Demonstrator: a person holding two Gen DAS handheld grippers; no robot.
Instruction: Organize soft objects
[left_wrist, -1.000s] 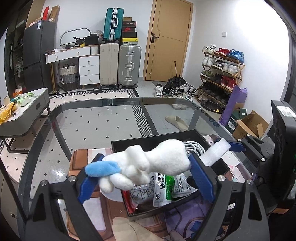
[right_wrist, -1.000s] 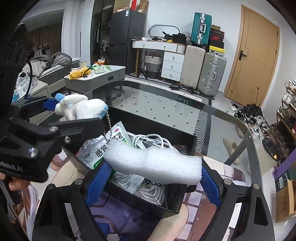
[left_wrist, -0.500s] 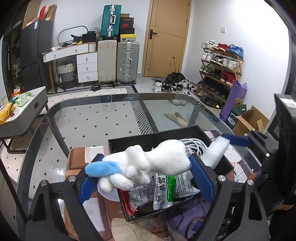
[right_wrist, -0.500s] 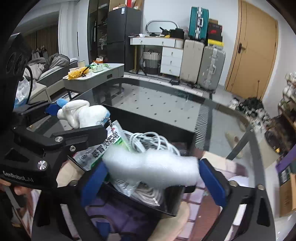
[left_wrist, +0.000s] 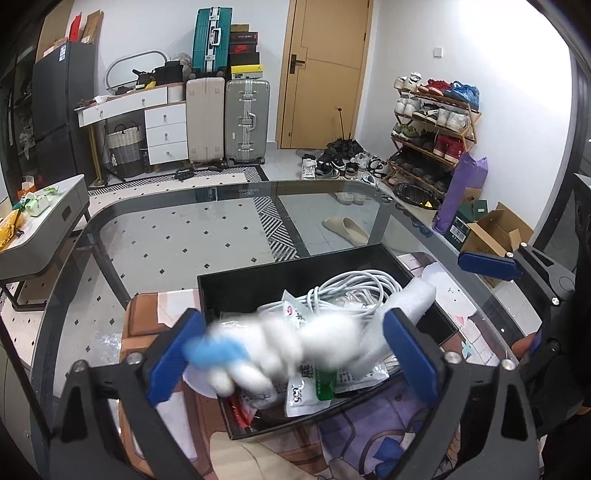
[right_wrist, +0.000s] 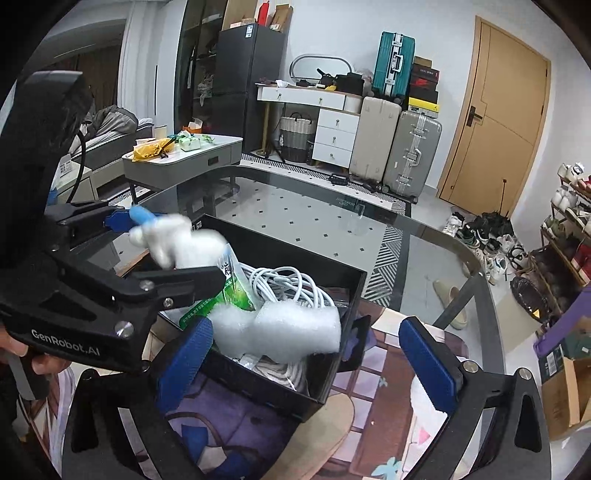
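Between the fingers of our left gripper (left_wrist: 291, 354), in the left wrist view, sits a blurry white plush toy (left_wrist: 280, 347); the fingers look spread and we can't tell if they grip it, above the black bin (left_wrist: 258, 280). Over on the right wrist view, our right gripper (right_wrist: 306, 362) is wide open, and the foam piece (right_wrist: 284, 328) lies in the bin just ahead of its left finger, on white cables (right_wrist: 291, 284).

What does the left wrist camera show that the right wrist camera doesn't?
Only the left wrist view shows the purple bag beside the shoe rack and the right gripper's blue pad from outside. Only the right wrist view shows the sofa and the left gripper from the side, around the plush toy. Both show the black box, foam piece and white cable.
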